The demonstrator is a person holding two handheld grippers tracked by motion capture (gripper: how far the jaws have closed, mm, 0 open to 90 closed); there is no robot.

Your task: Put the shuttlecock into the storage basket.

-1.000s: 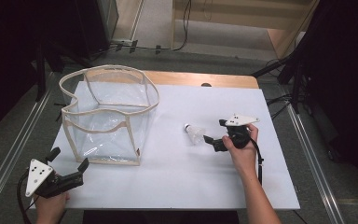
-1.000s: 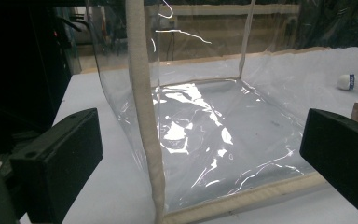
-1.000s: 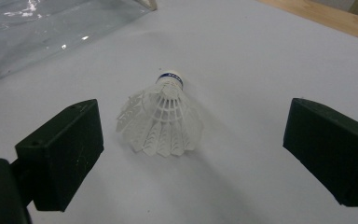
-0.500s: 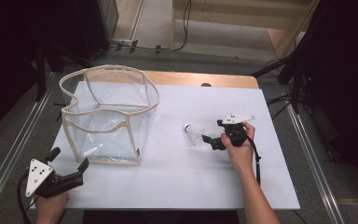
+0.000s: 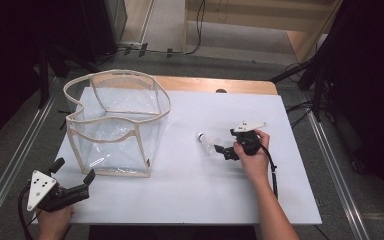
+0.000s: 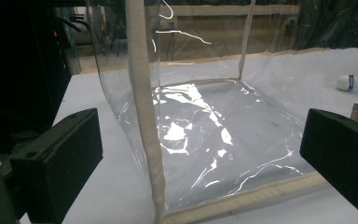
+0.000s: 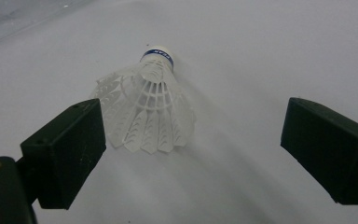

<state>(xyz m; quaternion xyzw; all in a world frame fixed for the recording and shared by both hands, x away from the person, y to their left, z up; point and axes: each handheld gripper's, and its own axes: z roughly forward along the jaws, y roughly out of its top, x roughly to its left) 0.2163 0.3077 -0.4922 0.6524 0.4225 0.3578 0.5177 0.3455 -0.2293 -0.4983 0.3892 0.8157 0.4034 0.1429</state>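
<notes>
A white feathered shuttlecock [image 5: 206, 142] with a blue band lies on its side on the white table [image 5: 190, 200], right of centre. My right gripper [image 5: 222, 143] is just to its right, open, low over the table. In the right gripper view the shuttlecock [image 7: 147, 109] lies between and just beyond the spread jaws of the right gripper [image 7: 196, 140], closer to the left jaw, cork end pointing away. My left gripper [image 5: 73, 171] stands open at the table's front left corner, holding nothing. In the left gripper view the left gripper [image 6: 200, 154] faces a corner of the bag.
A clear plastic bag [image 5: 115, 125] with beige trim stands open-topped on the left half of the table; its near corner seam [image 6: 142, 116] is close to the left gripper. A cable [image 5: 271, 167] trails along the right forearm. Metal rails and dark floor flank the table.
The right gripper has edged a little left, closer to the shuttlecock, and the hand has turned slightly. The left gripper, bag and shuttlecock have not moved.
</notes>
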